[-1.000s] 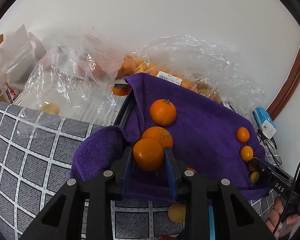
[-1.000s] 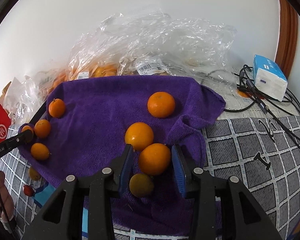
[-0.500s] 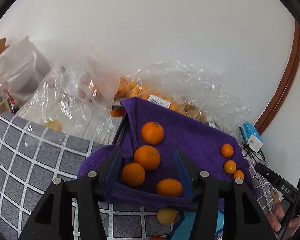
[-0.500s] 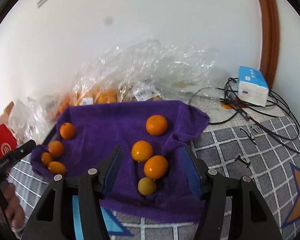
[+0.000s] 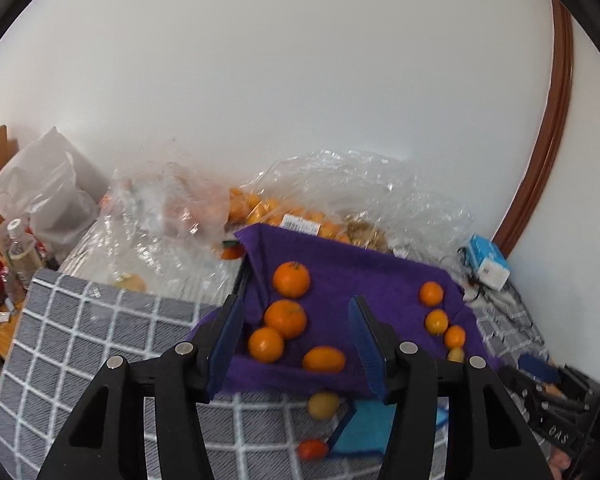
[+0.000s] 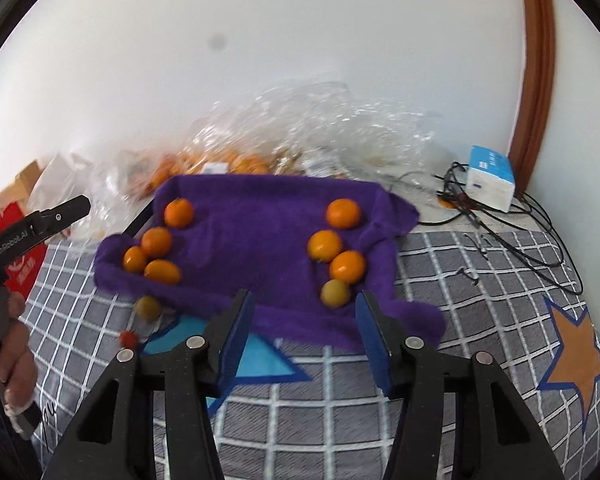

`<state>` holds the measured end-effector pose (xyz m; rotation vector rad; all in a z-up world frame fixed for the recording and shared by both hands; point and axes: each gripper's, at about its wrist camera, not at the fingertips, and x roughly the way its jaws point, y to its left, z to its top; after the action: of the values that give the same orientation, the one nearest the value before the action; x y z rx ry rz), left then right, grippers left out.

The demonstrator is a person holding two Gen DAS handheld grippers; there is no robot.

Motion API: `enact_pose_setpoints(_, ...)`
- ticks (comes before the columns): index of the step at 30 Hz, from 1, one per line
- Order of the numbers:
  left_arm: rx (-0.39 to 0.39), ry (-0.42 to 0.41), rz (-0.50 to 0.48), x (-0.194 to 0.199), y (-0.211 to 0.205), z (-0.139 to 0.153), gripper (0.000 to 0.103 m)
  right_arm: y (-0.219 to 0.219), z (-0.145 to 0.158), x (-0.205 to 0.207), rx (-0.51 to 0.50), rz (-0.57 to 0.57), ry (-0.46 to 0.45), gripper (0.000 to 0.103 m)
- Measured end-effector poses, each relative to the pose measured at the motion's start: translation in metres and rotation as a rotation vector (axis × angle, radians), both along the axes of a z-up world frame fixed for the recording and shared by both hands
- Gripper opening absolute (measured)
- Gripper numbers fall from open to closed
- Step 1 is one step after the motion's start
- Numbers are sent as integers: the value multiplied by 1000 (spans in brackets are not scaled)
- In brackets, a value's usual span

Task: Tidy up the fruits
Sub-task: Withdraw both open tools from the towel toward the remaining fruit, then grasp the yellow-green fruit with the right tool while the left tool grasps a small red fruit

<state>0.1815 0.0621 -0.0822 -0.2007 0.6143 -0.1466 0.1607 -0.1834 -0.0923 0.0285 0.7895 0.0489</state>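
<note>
Both grippers empty: left gripper [image 5: 296, 344] jaws apart, right gripper [image 6: 304, 332] jaws closing on nothing. Oranges [image 6: 158, 242] sit grouped on the purple towel [image 6: 252, 248]. Next, reach the stray yellowish fruit [image 6: 148, 308] at 8 o'clock, straddle it squarely.

left gripper [image 5: 296, 344]: fingers apart, empty | right gripper [image 6: 304, 336]: closing, empty

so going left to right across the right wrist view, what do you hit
left gripper → left group of four oranges → bare middle of purple towel → right column of four fruits → blue-and-white box
</note>
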Motion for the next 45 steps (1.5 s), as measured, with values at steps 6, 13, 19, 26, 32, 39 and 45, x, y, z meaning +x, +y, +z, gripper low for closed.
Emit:
enact_pose_setpoints(6,64,70,77,-40,43,-25,52,42,-18,-2,21,69,29,49)
enact_pose_setpoints(13,15,182,163,-68,88,-70,52,92,-42,8,8,151,83,49)
enact_pose_setpoints(19,5,203,170,-71,97,-87,52,123,-54,23,1,182,110,49)
enact_pose_setpoints(26,5,226,175,-70,98,-95,52,145,-74,49,-16,191,165,49)
enact_pose_setpoints(32,11,227,207,-72,102,-98,52,150,-87,59,12,198,206,29)
enact_pose_setpoints(39,44,242,195,-69,98,-100,55,129,-70,42,66,197,167,29)
enact_pose_setpoints(45,44,248,193,-68,97,-101,56,83,-59,16,30,146,125,29)
